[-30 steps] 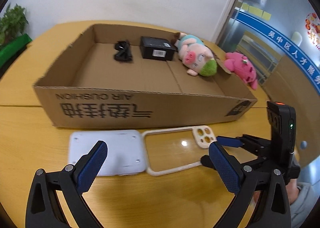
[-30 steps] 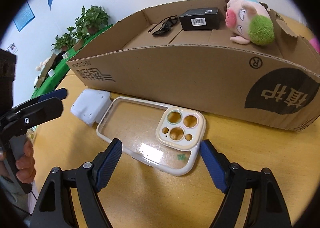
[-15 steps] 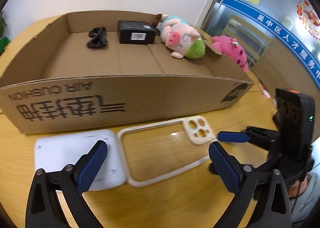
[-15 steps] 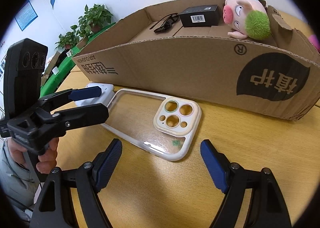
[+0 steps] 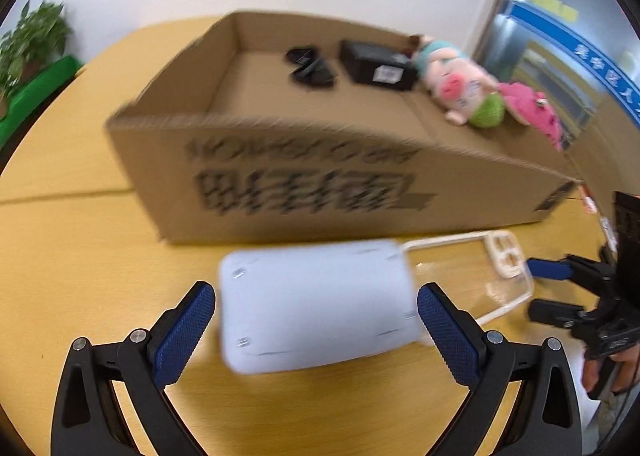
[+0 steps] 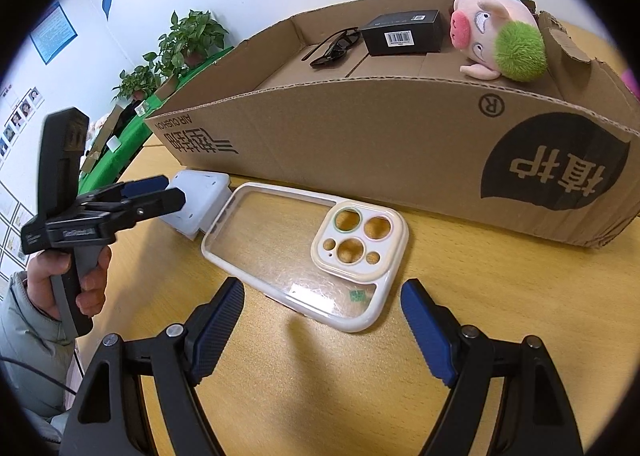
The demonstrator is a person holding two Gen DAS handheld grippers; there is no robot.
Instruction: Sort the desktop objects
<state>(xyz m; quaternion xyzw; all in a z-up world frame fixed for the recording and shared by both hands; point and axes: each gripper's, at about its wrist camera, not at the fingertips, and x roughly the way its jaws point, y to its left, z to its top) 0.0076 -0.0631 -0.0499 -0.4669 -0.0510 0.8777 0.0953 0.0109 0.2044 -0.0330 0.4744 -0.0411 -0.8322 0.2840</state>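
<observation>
The left tongs [image 5: 316,330] are standing spread wide, with one blue pad on each side of the white flat device [image 5: 318,306], not yet pressing it. The right tongs [image 6: 322,326] are spread too, waiting just before the phone case [image 6: 306,252] and holding nothing.

For a good grip, I think the left tongs should be going low, almost to the table [image 5: 72,252], and be closing on the two short edges evenly, because the device is thin and smooth and could be slipping out. Then it should be lifted over the wall of the cardboard box [image 5: 304,184].

The device is lying flat on the table, just beside the box wall and touching the case end. It is looking like a white rounded rectangle with small marks at the corners; the left view is blurred, so more detail is not clear.
</observation>
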